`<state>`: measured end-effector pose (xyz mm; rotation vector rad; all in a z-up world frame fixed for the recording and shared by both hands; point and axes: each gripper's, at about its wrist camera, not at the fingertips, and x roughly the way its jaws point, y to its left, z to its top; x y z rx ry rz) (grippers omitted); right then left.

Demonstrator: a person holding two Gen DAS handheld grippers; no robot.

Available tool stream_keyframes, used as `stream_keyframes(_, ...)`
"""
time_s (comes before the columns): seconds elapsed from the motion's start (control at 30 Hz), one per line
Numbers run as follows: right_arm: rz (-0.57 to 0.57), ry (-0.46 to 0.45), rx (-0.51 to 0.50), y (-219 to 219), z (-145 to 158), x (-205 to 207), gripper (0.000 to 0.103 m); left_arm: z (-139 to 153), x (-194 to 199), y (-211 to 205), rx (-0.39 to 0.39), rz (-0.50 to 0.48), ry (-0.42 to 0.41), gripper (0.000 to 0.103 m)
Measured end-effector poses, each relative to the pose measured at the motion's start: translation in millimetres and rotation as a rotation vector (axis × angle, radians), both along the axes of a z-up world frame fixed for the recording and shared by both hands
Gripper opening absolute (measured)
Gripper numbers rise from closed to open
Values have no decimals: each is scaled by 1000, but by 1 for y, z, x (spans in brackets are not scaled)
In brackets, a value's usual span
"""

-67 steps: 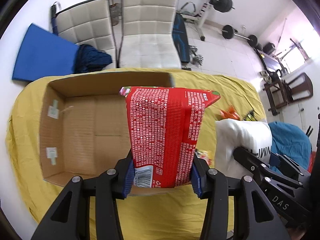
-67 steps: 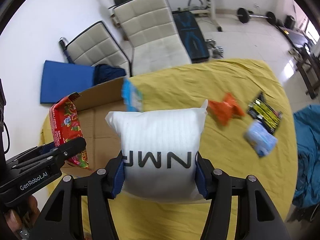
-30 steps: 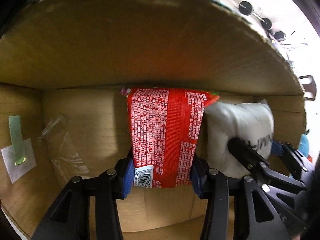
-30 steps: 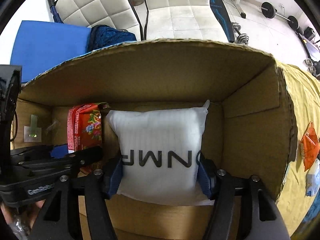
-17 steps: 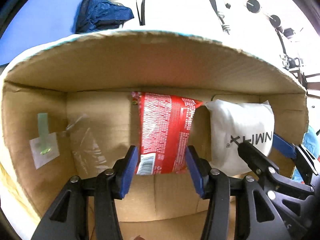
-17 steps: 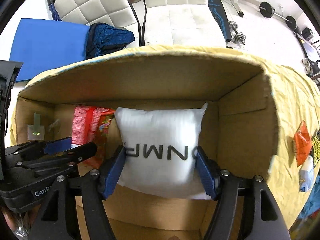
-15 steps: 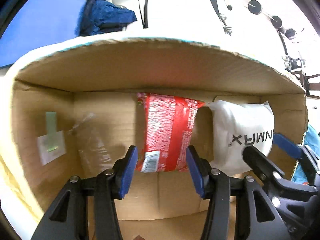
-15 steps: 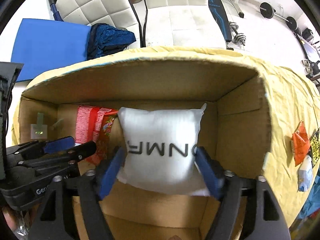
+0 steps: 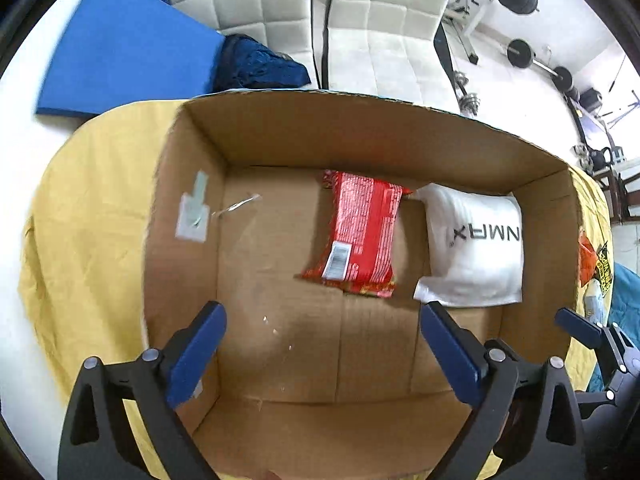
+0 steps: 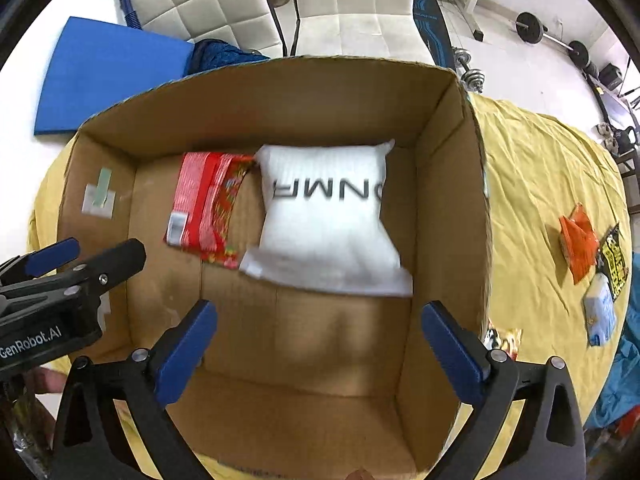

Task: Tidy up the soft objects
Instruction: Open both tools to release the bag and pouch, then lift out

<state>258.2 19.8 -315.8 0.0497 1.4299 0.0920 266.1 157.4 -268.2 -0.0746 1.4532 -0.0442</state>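
Note:
A red snack bag (image 9: 360,236) and a white lettered pillow pack (image 9: 474,248) lie side by side on the floor of an open cardboard box (image 9: 360,136). Both also show in the right wrist view, the red bag (image 10: 206,210) left of the white pack (image 10: 328,220). My left gripper (image 9: 322,348) is open and empty above the box's near part. My right gripper (image 10: 318,346) is open and empty above the box (image 10: 448,208), near the white pack.
The box stands on a yellow cloth (image 10: 536,168). An orange bag (image 10: 578,242), a black-yellow packet (image 10: 614,260) and a pale blue pack (image 10: 598,314) lie on the cloth to the right. Another packet (image 10: 502,340) lies against the box's right wall. White chairs (image 9: 384,12) stand behind.
Both grippers have opened, let go of the red bag and the white pack inside the box, and pulled back and up. Both items now lie on the box floor.

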Motion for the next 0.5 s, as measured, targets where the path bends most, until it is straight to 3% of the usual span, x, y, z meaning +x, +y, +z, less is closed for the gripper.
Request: stream_keyframes(0.5, 5, -169, 1, -3, 83, -87, 103, 56, -68, 10, 8, 19, -174, 100)
